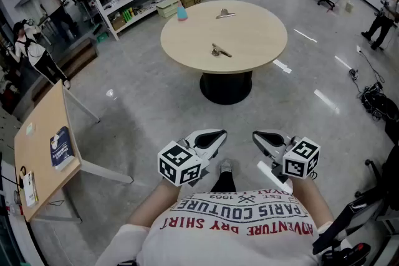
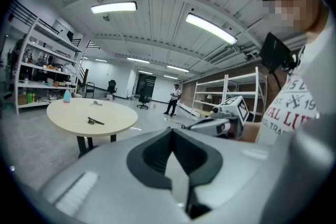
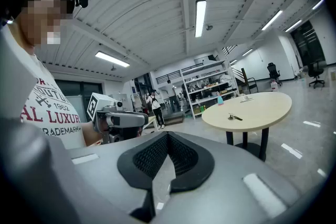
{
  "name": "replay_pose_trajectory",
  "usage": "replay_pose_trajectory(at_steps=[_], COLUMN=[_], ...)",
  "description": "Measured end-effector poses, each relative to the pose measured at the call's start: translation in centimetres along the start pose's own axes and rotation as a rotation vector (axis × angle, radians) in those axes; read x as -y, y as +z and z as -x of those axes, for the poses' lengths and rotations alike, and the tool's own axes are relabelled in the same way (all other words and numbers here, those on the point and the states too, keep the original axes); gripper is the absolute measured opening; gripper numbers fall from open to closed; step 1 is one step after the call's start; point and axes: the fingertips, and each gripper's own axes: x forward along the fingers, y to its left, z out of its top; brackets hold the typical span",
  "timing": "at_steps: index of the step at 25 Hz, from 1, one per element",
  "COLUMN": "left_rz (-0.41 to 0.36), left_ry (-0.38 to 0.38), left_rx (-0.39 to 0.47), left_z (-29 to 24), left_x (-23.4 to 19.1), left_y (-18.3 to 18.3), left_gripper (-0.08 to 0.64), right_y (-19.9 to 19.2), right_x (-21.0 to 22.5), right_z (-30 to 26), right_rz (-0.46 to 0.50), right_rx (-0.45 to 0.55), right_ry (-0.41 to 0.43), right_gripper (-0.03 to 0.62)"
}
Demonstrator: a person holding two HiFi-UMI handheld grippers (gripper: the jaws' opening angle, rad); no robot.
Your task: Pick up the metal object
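Since your left hand-held gripper [image 1: 219, 134] and right hand-held gripper [image 1: 257, 135] are pressed together, empty, far from the counter [image 1: 257, 40] | step closer | spread one, straddle the near metal object [image 1: 219, 51].

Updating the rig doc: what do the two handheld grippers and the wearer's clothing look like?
Both match: the left gripper and right gripper have white-grey shells tapering to jaws lined with black textured pads. Each carries a white cube printed with black square markers. No cables show. The person wears a white T-shirt with red and dark lettering.
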Motion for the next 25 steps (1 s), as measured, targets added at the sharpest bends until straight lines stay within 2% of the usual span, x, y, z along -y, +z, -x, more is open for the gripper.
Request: replay_pose_trajectory(at_steps=[7,11,14,19,25], left_rz=[-0.02,-0.049,-0.061,-0.052,-0.063], left_ry=[0.023,0.002,0.016,0.025,0.038], left_rx=[-0.001,0.01,0.026,0.023,-0.005], left_z=[-6.8,-10.8,-13.4,-16.2,-20.1], left_x=[-13.6,-21.2,-26.1,-30.0,-33.5], left_y=[4.5,7.9,10.2,10.9,11.2], left_gripper=[0.002,0.002,0.002,0.002,0.002], right_y=[5.3,9.9,13.4,15.3,15.5], right_x=[11.4,18.6,23.0,26.1,30.7], right_z=[-9.4,-14.6,-17.0,-19.3,-22.2], right_rz=[0.02,0.047,0.082,0.138,0.124], right_rx=[-0.002,0.013,0.05,0.054,0.021], right_ry=[-0.006,-0.032,-0.052,-0.046,0.002], right_gripper=[0.002,0.002,0.002,0.002,0.002])
